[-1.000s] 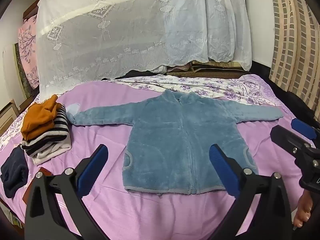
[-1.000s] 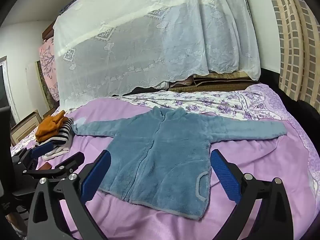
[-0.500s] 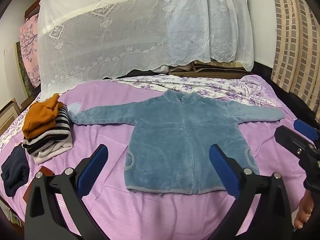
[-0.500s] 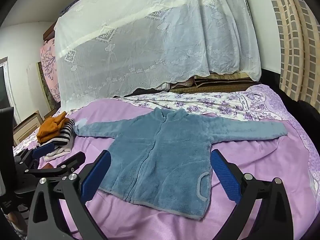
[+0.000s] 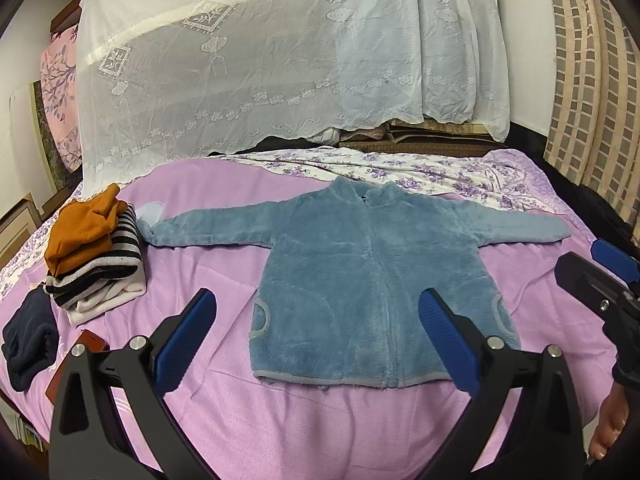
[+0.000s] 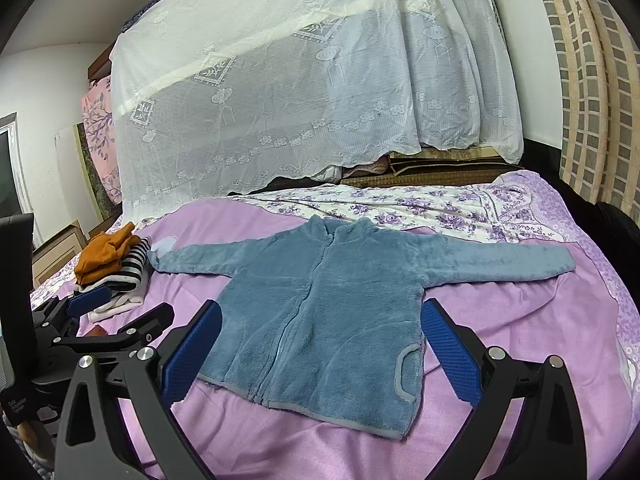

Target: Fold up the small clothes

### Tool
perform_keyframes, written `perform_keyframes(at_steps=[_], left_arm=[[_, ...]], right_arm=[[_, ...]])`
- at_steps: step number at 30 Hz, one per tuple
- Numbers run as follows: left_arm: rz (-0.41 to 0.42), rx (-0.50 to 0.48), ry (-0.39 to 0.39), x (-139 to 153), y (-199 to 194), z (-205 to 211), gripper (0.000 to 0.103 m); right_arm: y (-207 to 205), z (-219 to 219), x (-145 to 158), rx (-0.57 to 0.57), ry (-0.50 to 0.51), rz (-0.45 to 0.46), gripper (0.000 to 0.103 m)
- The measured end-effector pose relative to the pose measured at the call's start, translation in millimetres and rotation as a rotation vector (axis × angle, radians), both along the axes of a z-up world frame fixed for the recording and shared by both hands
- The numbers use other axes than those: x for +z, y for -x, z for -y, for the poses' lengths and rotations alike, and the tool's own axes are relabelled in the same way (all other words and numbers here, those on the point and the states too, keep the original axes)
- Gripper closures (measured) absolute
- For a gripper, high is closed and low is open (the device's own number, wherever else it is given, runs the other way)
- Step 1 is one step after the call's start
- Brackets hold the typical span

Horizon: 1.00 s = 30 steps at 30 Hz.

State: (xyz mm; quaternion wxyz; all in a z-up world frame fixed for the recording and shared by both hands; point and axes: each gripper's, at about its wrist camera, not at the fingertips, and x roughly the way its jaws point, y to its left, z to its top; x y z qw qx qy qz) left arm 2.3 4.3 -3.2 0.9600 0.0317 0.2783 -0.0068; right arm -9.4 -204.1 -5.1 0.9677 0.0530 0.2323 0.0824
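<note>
Your left gripper (image 5: 316, 332) has its jaws spread wide and empty, hovering above the near hem. Your right gripper (image 6: 320, 340) is likewise wide apart, nothing between the blue ribbed pads (image 6: 450, 344).

Directly ahead of both sets of jaws: the small blue fleece zip-front jacket (image 5: 372, 280), laid flat and face-up on the lilac bed sheet (image 5: 312, 420), zipper closed, both sleeves stretched out sideways, grey-trimmed hem nearest you. No fold made yet, by the look of it.

Handling judgement: light, soft, thick pile, so it should drape rather than hold a crease, and the bulk will make folds spring back. The pads should bite well on fleece. Likely best holds: the left cuff (image 5: 150, 232) and right cuff (image 5: 560, 232) to bring the sleeves across the chest, then the hem corners beside the pocket trims. Pinch a single layer edge only; a deep pinch may catch the sheet beneath.

Left of the left jaws: a stack of folded clothes, orange over black-and-white striped (image 5: 94, 256), touching or just short of the left cuff (cannot tell). Nearer, a dark navy bundle (image 5: 28, 340).

Far beyond the jaws: white lace curtain (image 5: 280, 60), purple floral coverlet (image 5: 440, 176).
</note>
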Motion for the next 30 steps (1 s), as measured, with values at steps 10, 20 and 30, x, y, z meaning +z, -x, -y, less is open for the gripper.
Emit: perform_keyframes(at_steps=[10,20,30], left_arm=[[-0.002,-0.002,0.002,-0.7,-0.6,-0.6,0.005],[-0.006,0.001,0.006,-5.0,0.0,-6.3,0.005],[-0.009,0.001,0.006,-6.8,-0.1,-8.4,0.005]], right_arm=[[-0.1,0.8,3.5,0.003,0.0,0.003,0.003],[0.2,0.8,3.3,0.003,0.0,0.005,0.003],[0.3,0.4,3.1,0.002,0.001,0.005,0.003]])
